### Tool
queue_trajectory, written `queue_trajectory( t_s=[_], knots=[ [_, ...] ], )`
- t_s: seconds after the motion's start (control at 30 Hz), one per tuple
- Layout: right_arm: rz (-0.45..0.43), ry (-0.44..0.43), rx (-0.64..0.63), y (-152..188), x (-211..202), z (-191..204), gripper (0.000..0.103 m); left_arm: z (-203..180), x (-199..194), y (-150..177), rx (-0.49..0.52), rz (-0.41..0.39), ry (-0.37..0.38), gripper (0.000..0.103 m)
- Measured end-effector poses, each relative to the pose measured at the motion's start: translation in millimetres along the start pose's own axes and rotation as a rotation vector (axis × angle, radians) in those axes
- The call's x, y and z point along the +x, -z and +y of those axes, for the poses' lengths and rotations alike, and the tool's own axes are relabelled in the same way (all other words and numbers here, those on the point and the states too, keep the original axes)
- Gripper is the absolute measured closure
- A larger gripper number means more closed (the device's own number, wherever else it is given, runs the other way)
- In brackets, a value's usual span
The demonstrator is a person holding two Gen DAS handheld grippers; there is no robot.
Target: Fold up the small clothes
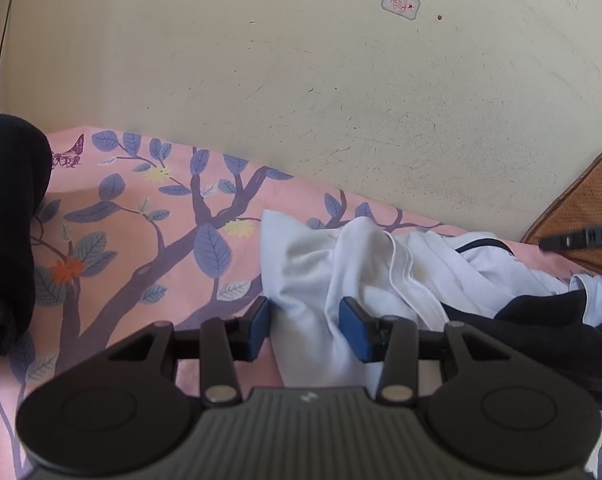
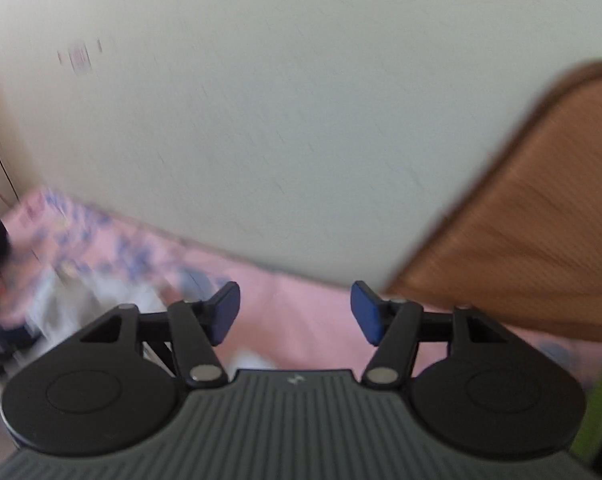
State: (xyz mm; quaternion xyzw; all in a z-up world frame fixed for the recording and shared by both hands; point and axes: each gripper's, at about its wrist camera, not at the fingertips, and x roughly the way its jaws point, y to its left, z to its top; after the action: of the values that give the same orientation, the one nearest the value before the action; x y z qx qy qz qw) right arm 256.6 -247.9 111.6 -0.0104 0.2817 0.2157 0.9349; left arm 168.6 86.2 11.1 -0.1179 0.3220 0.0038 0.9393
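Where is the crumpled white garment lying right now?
In the left wrist view, the crumpled white garment lies right of centre on the pink leaf-patterned bedsheet, between the open left gripper pads, beside a dark navy garment.

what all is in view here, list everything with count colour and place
white garment: 1, white, crumpled on the sheet between the left gripper's fingers
dark garment: 1, black, right of the white one
dark bundle: 1, black, far left
bed sheet: 1, pink with blue leaves
wall: cream, behind the bed
sticker: 1, pale, on wall
woven panel: 1, brown, right
left gripper: open
right gripper: open, empty
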Motion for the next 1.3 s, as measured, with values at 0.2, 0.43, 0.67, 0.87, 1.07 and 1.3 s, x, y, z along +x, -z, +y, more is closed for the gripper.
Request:
queue_trajectory(
  t_s=[0.2, 0.43, 0.67, 0.87, 1.07, 1.3],
  knots=[
    [0.106, -0.042, -0.076, 17.8, 20.7, 20.1, 0.062, 2.2, -0.4, 0.0, -0.004, 0.000, 0.009, 0.063],
    [0.019, 0.184, 0.061, -0.4, 46.2, -6.1, 0.093, -3.2, 0.7, 0.0, 0.031, 0.003, -0.005, 0.061],
    [-0.169, 0.111, 0.132, 3.6, -47.6, -26.4, 0.061, -1.5, 0.5, -1.8, 0.023, 0.000, 0.011, 0.052],
    [-0.249, 0.098, 0.272, 63.9, -140.9, -43.5, 0.060, 0.4, -6.5, -3.7, 0.008, -0.009, -0.015, 0.050],
    [-0.160, 0.173, 0.300, 122.3, -148.0, -42.3, 0.058, -13.1, -26.3, -10.8, 0.044, -0.069, 0.027, 0.054],
    [-0.169, 0.121, 0.527, 160.4, -131.2, -55.9, 0.058, -61.7, -28.5, -14.1, 0.132, -0.012, 0.182, 0.069]
  ],
)
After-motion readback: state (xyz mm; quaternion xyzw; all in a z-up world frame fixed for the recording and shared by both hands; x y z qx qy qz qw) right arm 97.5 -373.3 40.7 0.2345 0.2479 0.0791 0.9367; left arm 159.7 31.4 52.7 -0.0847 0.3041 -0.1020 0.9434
